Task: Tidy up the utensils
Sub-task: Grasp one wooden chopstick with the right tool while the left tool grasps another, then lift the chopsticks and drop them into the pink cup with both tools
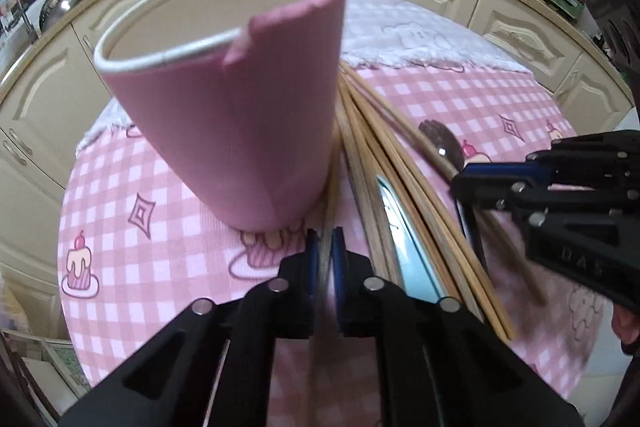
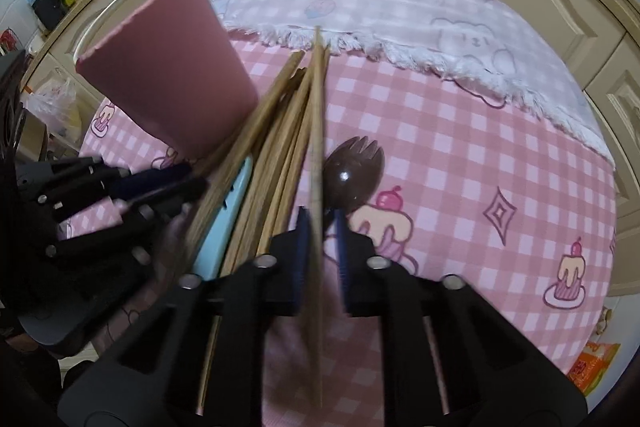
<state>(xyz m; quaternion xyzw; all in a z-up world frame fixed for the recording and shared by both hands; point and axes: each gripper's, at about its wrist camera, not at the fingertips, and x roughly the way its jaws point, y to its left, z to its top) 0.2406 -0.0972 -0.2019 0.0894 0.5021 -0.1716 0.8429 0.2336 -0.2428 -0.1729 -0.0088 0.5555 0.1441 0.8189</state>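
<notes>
A pink cup (image 1: 236, 131) is standing upright, with wooden chopsticks (image 2: 280, 131) fanning at its four o'clock beside a dark spork (image 2: 354, 175).

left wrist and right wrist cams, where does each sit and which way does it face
Left wrist: on the left gripper, looking forward along its jaws at the cup and chopsticks; the right gripper shows at right.
Right wrist: on the right gripper, looking along a held chopstick past the spork; the left gripper shows at left.
Shared: cup, chopsticks, spork, the pink checked cloth.
</notes>
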